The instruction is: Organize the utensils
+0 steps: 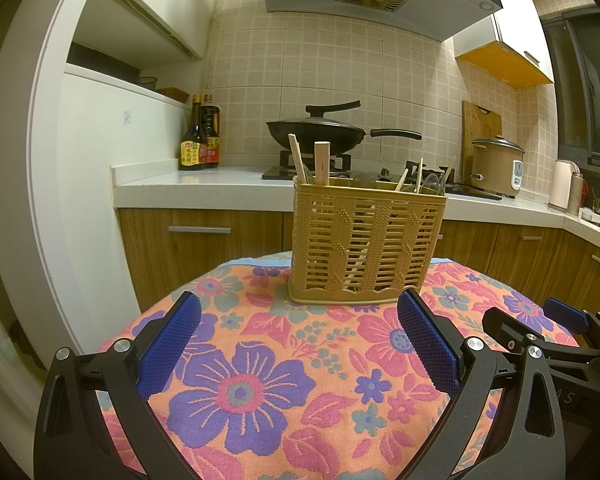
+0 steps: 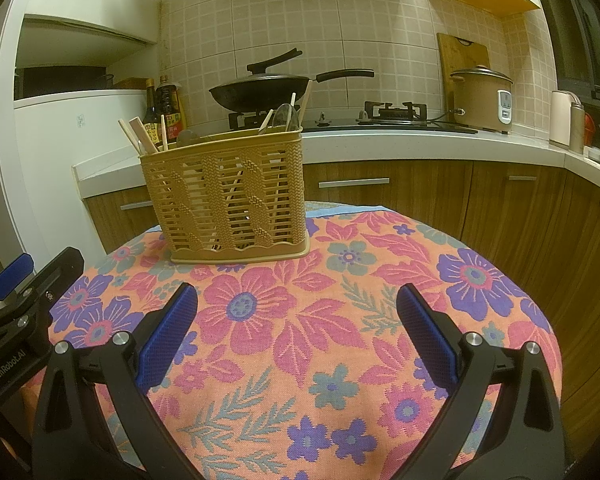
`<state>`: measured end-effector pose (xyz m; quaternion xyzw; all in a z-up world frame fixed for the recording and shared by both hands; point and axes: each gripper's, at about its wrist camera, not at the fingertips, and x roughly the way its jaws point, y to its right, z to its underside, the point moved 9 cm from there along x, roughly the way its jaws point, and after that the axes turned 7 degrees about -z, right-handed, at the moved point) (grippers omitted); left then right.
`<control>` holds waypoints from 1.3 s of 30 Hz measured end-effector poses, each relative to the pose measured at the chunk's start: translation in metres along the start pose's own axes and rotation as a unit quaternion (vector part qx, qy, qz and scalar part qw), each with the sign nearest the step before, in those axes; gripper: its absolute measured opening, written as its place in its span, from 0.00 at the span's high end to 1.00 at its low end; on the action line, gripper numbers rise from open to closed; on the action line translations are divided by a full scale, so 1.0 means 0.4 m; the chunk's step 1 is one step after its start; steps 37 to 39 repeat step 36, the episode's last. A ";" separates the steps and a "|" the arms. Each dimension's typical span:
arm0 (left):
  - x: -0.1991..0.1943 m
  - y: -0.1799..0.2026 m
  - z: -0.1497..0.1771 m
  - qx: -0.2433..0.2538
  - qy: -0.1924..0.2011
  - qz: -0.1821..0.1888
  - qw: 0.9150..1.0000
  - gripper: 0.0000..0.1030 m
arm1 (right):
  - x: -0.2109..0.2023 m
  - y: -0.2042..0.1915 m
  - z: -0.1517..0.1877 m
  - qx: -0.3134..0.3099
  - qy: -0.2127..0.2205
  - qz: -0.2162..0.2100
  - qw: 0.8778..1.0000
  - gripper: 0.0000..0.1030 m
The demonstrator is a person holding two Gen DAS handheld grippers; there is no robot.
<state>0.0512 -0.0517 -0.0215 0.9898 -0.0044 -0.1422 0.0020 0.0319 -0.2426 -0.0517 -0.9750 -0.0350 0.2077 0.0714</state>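
Observation:
A tan woven plastic utensil basket point(image 1: 364, 244) stands upright at the far side of a round table with a floral cloth point(image 1: 292, 368). It holds wooden chopsticks point(image 1: 298, 162), a flat wooden handle point(image 1: 322, 162) and clear spoons. It also shows in the right wrist view point(image 2: 230, 204). My left gripper point(image 1: 300, 316) is open and empty, just in front of the basket. My right gripper point(image 2: 298, 308) is open and empty, to the basket's near right. The right gripper also shows in the left wrist view point(image 1: 540, 320).
Behind the table runs a white kitchen counter point(image 1: 204, 184) with wooden cabinets below. On it are sauce bottles point(image 1: 200, 140), a black wok point(image 1: 316, 132) on the stove, a rice cooker point(image 1: 498, 164) and a cutting board point(image 1: 480, 128).

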 end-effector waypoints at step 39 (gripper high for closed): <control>0.007 -0.027 0.004 -0.036 -0.007 0.014 0.999 0.07 | -0.001 -0.001 -0.001 0.001 0.000 0.001 1.000 0.08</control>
